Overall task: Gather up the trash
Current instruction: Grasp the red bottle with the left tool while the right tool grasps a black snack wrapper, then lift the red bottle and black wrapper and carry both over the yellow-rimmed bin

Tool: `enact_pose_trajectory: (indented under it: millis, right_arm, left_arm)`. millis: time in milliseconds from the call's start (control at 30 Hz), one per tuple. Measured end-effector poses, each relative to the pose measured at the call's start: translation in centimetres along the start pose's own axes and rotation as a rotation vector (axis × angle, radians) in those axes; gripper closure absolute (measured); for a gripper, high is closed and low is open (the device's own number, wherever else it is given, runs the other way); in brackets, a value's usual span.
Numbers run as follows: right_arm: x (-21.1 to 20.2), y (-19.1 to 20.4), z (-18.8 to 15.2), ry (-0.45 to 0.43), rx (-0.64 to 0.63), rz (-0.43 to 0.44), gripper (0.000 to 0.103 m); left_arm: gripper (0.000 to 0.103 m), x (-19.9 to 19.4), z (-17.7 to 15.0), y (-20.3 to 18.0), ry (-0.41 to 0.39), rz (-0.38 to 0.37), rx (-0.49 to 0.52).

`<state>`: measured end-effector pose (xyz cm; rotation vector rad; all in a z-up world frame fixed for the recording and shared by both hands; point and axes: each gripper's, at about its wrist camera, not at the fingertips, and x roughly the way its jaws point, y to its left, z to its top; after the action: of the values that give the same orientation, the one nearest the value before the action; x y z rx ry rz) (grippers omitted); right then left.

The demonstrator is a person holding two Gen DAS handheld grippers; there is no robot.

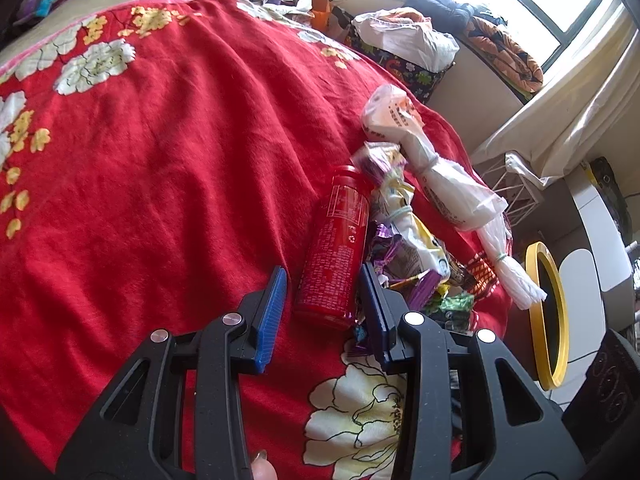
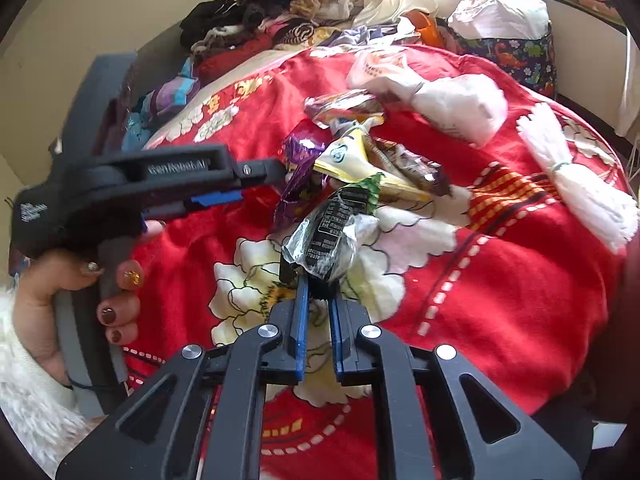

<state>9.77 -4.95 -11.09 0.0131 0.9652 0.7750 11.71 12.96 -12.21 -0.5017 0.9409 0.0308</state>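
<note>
A red can lies on the red flowered blanket. Its near end sits between the blue fingers of my left gripper, which is open; a strip of blanket shows between the left finger and the can. To the can's right lies a heap of purple and yellow wrappers. In the right wrist view my right gripper is shut on the lower end of a clear, black and green wrapper, which stands up from the fingertips. The wrapper heap lies just beyond it.
A white plastic bag tied with bands lies past the heap. A yellow-rimmed bin stands off the bed's right edge. A hand holds the left gripper at the left. Clothes and a dinosaur-print bag lie behind.
</note>
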Motion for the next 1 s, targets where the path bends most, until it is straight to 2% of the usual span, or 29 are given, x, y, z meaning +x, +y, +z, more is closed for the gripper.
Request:
enact_pose_trajectory:
  millis: [100,167,200,367,767,1000]
  right_arm:
    - [-1.1,-0.8,-0.2,-0.017,0.021,0.001,0.096]
    - [-1.7,-1.2,-0.3,-0.03,0.028,-0.004,0.098]
    - [-2.0,-1.4,-0.3,-0.035,0.029,-0.007,0.098]
    - [-3.6,-2.2,-0.4,-0.067,0.026,-0.017,0.099]
    - [-5.8,-2.1,-0.5,-0.116,0.006,-0.022,0.101]
    - [-6.9,-2.1,-0.2,-0.152,0.0,-0.037,0.101]
  left_arm:
    - [0.072,0.3,-0.1,-0.1,-0.004,-0.012,-0.004]
    - [0.079,0.3,-0.3,-0.3,-0.004,-0.022,0.002]
    - [0.079,0.3,-0.4,-0.4,-0.001,-0.028,0.012]
    - [0.08,-0.2,-0.7,-1.6,-0.024,0.008,0.063]
    - [0.081,-5.3,0.7,-1.8,-0.161,0.022,0.059]
    - [0.081,-7.4,1.4,-3.0,-0.212,-0.006,0.068]
